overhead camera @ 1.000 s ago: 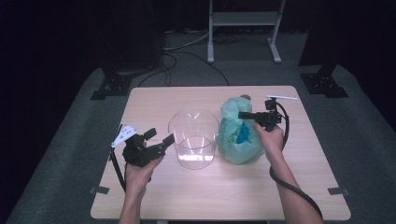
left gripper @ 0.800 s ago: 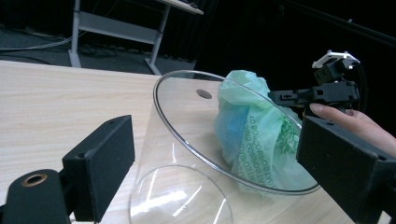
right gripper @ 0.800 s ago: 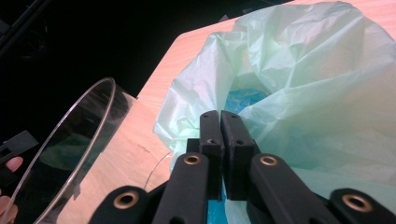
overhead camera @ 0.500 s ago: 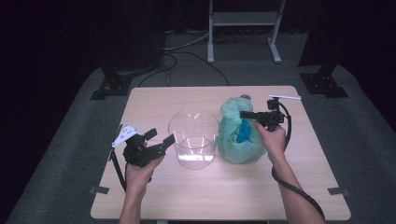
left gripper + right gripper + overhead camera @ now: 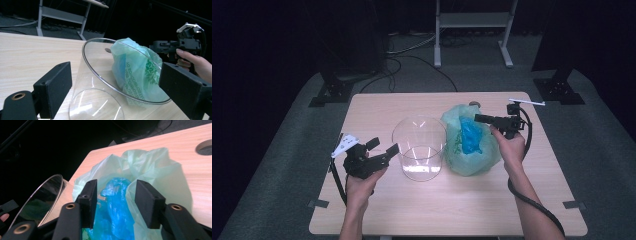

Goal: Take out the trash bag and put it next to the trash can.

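A clear round container [image 5: 419,148] stands open-topped at the middle of the table [image 5: 377,210]. Just to its right slumps a pale green plastic bag [image 5: 457,147] with a crumpled blue bag [image 5: 470,136] showing in its open mouth. My left gripper [image 5: 383,146] is open, its tips close against the container's left wall; the container [image 5: 100,100] sits between the wide jaws of the left gripper [image 5: 117,92]. My right gripper [image 5: 478,118] hovers over the bag's top. In its own view the right gripper [image 5: 117,200] is open, with the blue bag [image 5: 115,215] between and below the jaws.
A small round hole [image 5: 472,104] is cut in the tabletop behind the bag. Dark stands [image 5: 332,85] and a white-legged frame [image 5: 472,30] sit on the grey floor beyond the table's far edge. Bare wood lies along the front of the table.
The right gripper has edged slightly left over the bag's mouth. The left gripper and the container have stayed put.
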The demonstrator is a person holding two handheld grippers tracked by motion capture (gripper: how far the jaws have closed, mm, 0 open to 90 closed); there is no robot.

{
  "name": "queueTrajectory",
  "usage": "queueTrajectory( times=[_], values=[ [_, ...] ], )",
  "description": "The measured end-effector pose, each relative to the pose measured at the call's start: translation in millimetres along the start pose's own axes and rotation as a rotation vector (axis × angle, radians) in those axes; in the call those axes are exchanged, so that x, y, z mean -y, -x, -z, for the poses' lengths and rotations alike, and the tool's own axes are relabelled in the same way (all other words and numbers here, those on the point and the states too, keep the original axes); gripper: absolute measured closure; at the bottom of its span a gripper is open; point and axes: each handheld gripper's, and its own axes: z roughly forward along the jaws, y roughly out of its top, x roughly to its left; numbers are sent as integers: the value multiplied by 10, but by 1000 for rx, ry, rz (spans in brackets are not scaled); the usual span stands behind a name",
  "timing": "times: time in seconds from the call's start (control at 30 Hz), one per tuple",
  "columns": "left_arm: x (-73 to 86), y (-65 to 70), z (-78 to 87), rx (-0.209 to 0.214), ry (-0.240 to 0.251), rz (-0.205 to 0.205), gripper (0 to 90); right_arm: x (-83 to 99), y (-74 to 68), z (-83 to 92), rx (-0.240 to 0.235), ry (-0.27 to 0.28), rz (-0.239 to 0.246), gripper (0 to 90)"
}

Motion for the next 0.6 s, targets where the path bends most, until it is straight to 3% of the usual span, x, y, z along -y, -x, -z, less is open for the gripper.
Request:
queueTrajectory(
  times=[0.3, 0.6],
  values=[
    [8, 16, -16, 2, -1, -2, 103, -16, 93, 270, -8, 33, 8, 372],
    [19, 18, -32, 0, -13, -8, 98, 86, 219, 465, 12, 18, 35, 338]
  ],
)
